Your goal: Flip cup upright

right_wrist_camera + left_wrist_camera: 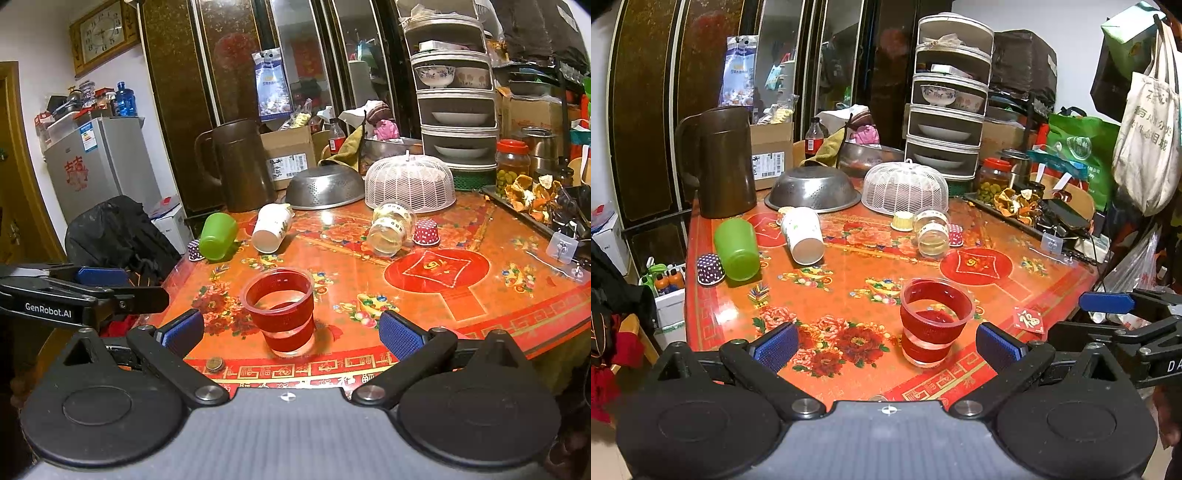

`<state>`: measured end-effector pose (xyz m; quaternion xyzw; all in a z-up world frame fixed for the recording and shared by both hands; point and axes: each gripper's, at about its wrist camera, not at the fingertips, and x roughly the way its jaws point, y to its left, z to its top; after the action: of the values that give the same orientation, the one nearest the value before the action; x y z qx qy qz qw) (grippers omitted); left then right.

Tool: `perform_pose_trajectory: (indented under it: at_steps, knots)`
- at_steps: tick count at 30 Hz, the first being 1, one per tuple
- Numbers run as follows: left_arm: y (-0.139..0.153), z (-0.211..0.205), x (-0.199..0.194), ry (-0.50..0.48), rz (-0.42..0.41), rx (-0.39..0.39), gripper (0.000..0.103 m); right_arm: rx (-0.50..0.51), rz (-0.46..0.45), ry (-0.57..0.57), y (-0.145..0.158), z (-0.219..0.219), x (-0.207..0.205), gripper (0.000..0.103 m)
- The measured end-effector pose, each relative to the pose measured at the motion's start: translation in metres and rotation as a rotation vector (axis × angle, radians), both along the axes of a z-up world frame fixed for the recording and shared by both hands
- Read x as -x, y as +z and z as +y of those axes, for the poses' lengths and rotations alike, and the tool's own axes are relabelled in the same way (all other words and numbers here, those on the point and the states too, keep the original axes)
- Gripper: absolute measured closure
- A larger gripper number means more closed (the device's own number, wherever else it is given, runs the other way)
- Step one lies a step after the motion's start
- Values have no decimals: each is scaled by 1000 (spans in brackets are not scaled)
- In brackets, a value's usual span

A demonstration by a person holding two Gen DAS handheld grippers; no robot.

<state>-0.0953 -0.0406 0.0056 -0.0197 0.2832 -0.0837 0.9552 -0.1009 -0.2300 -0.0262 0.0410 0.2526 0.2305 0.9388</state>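
1. Nearest my two cameras are the grippers: my left gripper (886,345) and my right gripper (291,332) both have their fingers spread wide, grasping nothing.
2. One clear cup with red bands (934,325) stands upright, mouth up, on the red floral table (849,266) near its front edge. It sits between each gripper's blue pads without touching them.
3. Going left to right across the middle of the table, I count three more drinking vessels on their sides: one green cup (737,248), one white paper cup (802,235), one glass jar (932,232).
4. I count three small cupcake-type cups: one purple dotted (710,269) touching the green cup, one yellow (903,221), one red dotted (955,235) beside the jar.
5. Behind them, left to right: one brown jug (718,160), one overturned steel colander (812,188), one white mesh food cover (905,188).
6. One coin (214,364) lies at the front edge.
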Motion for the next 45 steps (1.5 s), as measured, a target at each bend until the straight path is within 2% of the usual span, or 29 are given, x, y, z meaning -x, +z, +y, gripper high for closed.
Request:
perform_pose_trajectory:
  at_steps: [39,45]
  knots:
    - [-3,0,-1,8,0,7,0,-10,6,-7,-1,-4,-1,1]
    - [-2,-1,0,7,-20,1,0,-10,3,-5,-1,-3,-1,1]
